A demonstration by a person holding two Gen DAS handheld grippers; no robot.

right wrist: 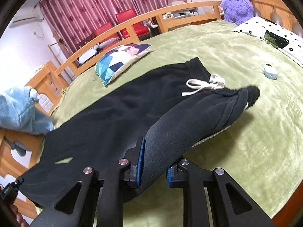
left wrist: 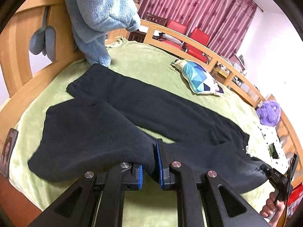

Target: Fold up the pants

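A: We had the left gripper [left wrist: 151, 165] pinching the hem end of one leg of the dark pants [left wrist: 151, 117], its blue pads [left wrist: 158, 162] pressed onto the bunched cloth.

B: And we had the right gripper [right wrist: 154, 167] clamped on the waistband side, with a thick fold of the same pants [right wrist: 117, 113] squeezed between its jaws and rising off the bed.

A: Outward from the left one, we saw both legs lying across the green blanket [left wrist: 151, 64], the far leg's cuff just beside a blue plush toy [left wrist: 98, 15] hanging over the wooden footboard [left wrist: 22, 37].

B: We had open blanket [right wrist: 255, 132] to the right of the waistband, up to the flowered pillow [right wrist: 274, 32]. A small blue case [right wrist: 270, 71] lay there, well apart from the pants.

A: Only our view showed a phone [left wrist: 8, 151] at the bed's left edge, and the hand [left wrist: 272, 206] gripping the other tool's handle.

B: Only ours showed the white drawstring [right wrist: 206, 85] on the waistband. We both saw the patterned cushion [right wrist: 121, 60], purple plush toy [right wrist: 236, 7] and side rail [right wrist: 132, 26] beyond the pants.
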